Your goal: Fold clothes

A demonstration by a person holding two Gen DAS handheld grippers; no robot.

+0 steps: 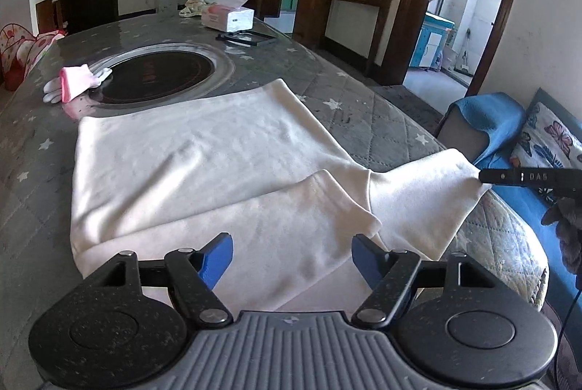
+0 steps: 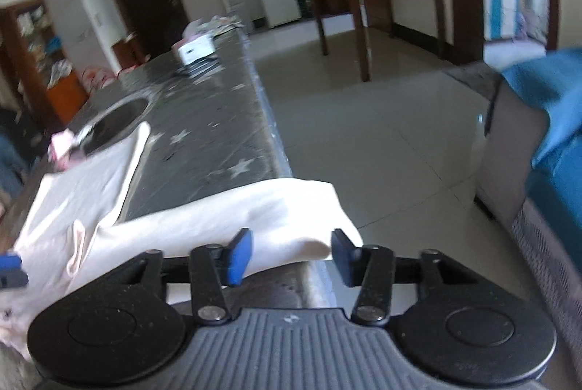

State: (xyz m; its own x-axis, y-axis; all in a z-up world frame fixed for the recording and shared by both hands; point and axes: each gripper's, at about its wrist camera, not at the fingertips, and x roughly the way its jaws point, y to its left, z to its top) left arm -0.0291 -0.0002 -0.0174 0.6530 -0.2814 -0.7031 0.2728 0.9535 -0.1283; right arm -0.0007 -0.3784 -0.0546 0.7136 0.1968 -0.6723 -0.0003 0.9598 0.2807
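Observation:
A white garment [image 1: 189, 150] lies spread flat on the grey starred table [image 1: 363, 106], with one sleeve folded across its near part. The other sleeve [image 1: 429, 193] reaches out to the table's right edge. My left gripper [image 1: 293, 259] is open just above the folded sleeve, its blue pads [image 1: 218, 259] well apart and nothing pinched between them. My right gripper [image 2: 291, 255] is also open at the table's edge. The end of the outstretched sleeve [image 2: 291, 219] lies between and just beyond its pads, loose. One black finger [image 1: 509, 177] of it shows at the sleeve's tip in the left wrist view.
A round black hob [image 1: 156, 73] is set into the table beyond the garment, with a pink and white glove [image 1: 76, 84] beside it. A tissue box [image 1: 227, 15] and a flat black item [image 1: 247, 37] sit at the far end. A blue-covered seat [image 1: 483, 120] stands right of the table.

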